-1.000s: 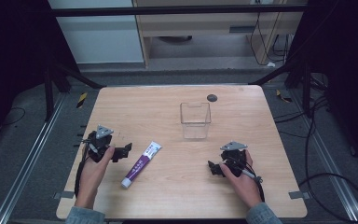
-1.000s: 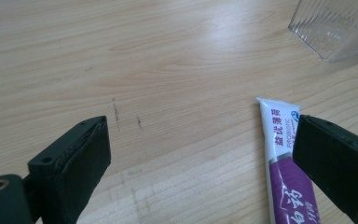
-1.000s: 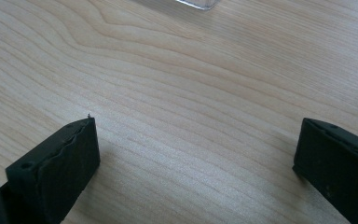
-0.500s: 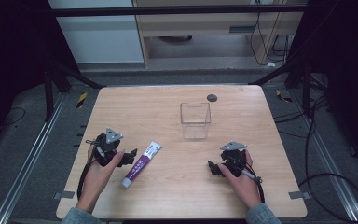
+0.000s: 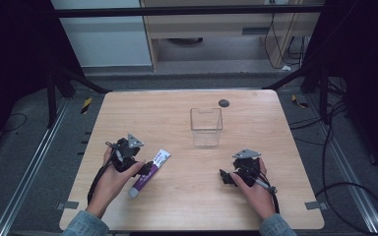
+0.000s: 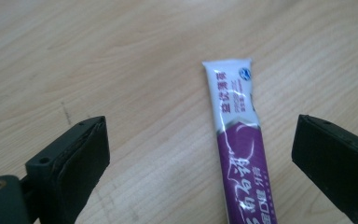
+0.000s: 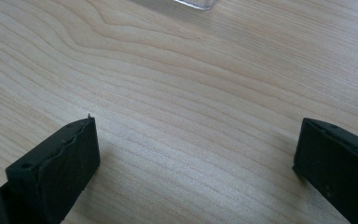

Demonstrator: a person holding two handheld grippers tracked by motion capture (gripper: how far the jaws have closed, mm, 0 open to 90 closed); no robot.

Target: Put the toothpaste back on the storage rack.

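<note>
Jaws of left gripper (image 6: 200, 154) wide apart, holding nothing, tube (image 6: 240, 149) between them at lower centre; right gripper (image 7: 196, 154) likewise spread over bare counter (image 7: 177, 74). High view adds clear box (image 5: 206, 126), centre.

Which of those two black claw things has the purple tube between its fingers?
The left gripper: the purple and white tube lies on the table between its open fingers. The right gripper has bare wood between its own.

We note a pale wooden table (image 5: 177, 118) with rounded corners, a purple-and-white tube (image 5: 149, 165) lying flat near its left front, a clear square container (image 5: 206, 127) standing upright at centre, a small dark disc (image 5: 223, 103) just behind it near the far edge.
</note>
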